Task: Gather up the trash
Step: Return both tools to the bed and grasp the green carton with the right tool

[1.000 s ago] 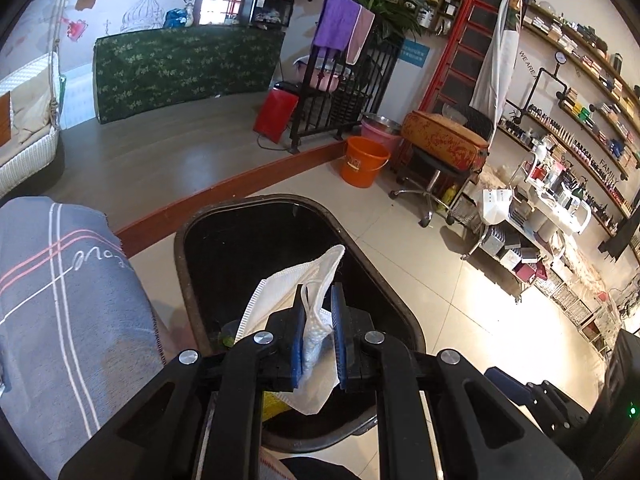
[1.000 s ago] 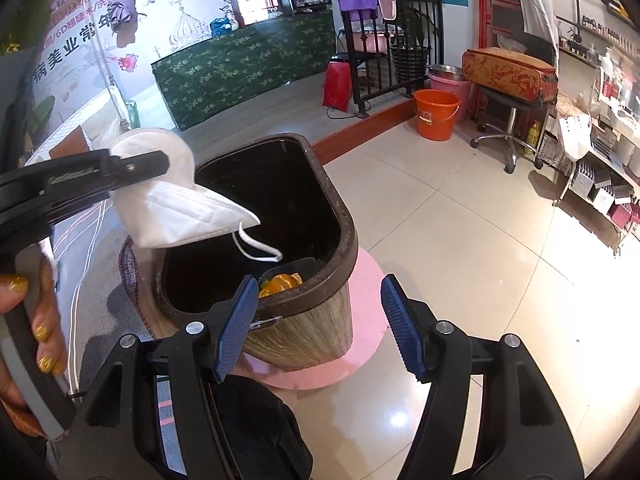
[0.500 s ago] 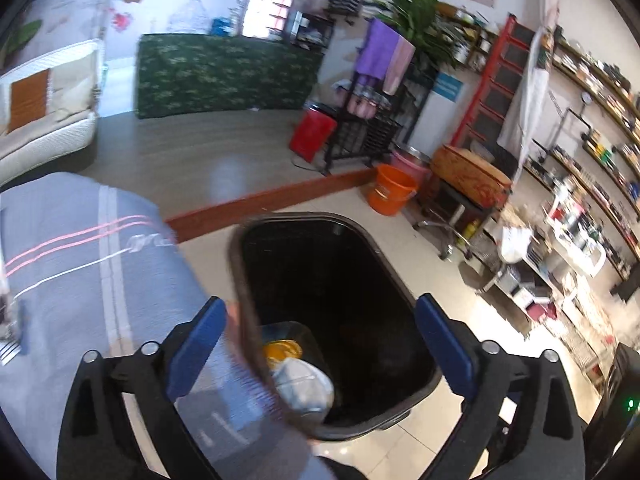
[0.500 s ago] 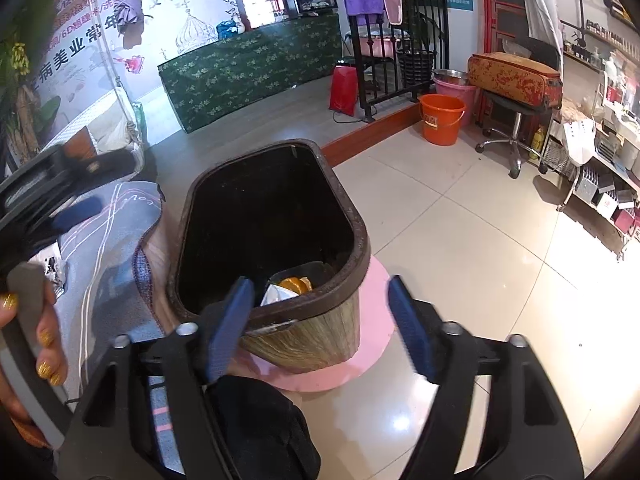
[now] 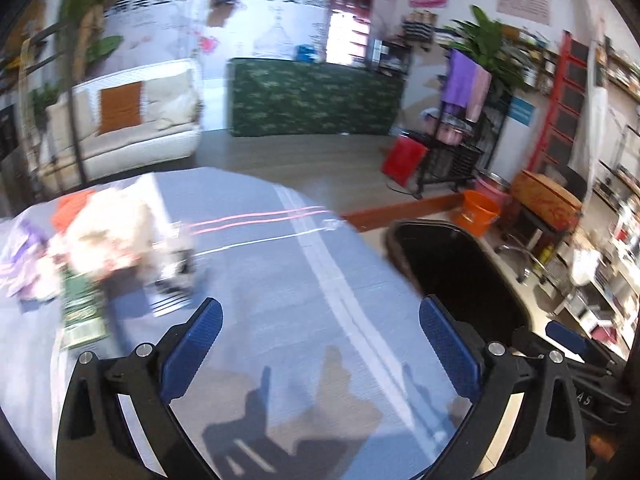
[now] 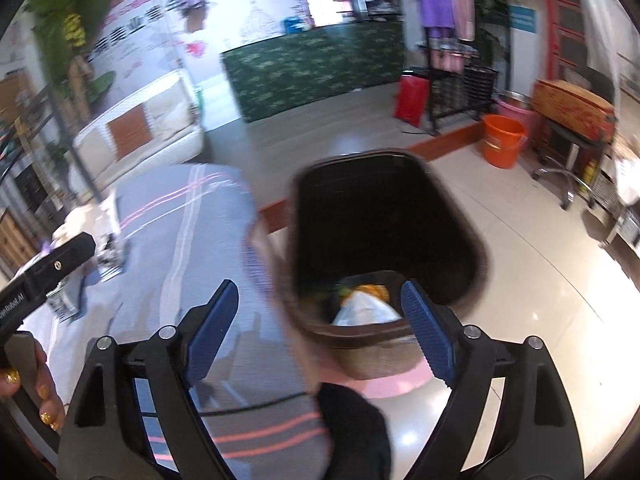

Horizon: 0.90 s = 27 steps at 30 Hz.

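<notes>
Left gripper gaping and empty, right gripper opening on nothing; remaining trash pile sits on the grey tablecloth, bin alongside, so approach low and pinch one piece.

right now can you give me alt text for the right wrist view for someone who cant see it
The right gripper, jaws opening with nothing between them, hangs over a dark trash bin that holds a white mask and orange scraps. A grey striped cloth covers the table to the left, and the left gripper shows at the frame's left edge.
</notes>
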Each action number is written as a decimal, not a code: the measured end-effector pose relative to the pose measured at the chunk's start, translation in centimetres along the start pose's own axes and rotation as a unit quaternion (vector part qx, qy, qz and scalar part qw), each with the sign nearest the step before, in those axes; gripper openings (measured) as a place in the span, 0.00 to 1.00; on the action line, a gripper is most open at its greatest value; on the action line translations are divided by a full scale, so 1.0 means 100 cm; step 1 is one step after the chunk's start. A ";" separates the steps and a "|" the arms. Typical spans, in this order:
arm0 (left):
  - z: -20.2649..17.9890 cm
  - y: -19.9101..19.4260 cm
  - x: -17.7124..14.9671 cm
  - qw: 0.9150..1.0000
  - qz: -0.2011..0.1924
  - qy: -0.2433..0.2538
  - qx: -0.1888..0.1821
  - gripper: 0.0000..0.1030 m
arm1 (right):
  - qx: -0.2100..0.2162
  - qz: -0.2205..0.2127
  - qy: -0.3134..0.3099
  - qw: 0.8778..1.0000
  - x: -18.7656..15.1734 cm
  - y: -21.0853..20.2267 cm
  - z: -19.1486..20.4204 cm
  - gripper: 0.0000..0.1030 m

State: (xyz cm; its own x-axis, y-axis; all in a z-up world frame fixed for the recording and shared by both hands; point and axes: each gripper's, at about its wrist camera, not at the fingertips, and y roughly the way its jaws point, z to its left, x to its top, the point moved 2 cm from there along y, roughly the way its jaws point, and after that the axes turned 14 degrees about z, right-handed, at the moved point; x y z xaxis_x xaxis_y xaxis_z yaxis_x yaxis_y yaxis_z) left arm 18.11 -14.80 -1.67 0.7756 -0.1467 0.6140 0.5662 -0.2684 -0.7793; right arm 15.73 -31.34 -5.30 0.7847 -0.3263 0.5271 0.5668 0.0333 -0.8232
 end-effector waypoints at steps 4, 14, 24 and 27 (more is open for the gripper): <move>0.034 -0.012 -0.014 0.999 -0.001 -0.027 0.026 0.95 | 0.021 0.008 -0.033 0.999 -0.002 0.004 0.033 0.81; 0.140 -0.047 -0.054 0.988 0.006 -0.131 0.077 0.95 | 0.090 0.051 -0.126 0.987 -0.016 0.019 0.133 0.81; 0.223 -0.075 -0.085 0.973 0.007 -0.195 0.125 0.95 | 0.162 0.090 -0.230 0.955 -0.024 0.036 0.246 0.81; 0.236 -0.080 -0.088 0.970 0.005 -0.205 0.127 0.95 | 0.171 0.104 -0.260 0.945 -0.025 0.048 0.280 0.81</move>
State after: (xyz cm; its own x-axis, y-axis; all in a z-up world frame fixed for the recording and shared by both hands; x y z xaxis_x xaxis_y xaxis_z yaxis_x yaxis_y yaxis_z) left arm 13.33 11.15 -3.82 0.7975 0.2578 0.5455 0.5686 -0.0188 -0.8224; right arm 23.54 -3.91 -4.69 0.8547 0.2258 0.4674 0.3656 0.3773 -0.8509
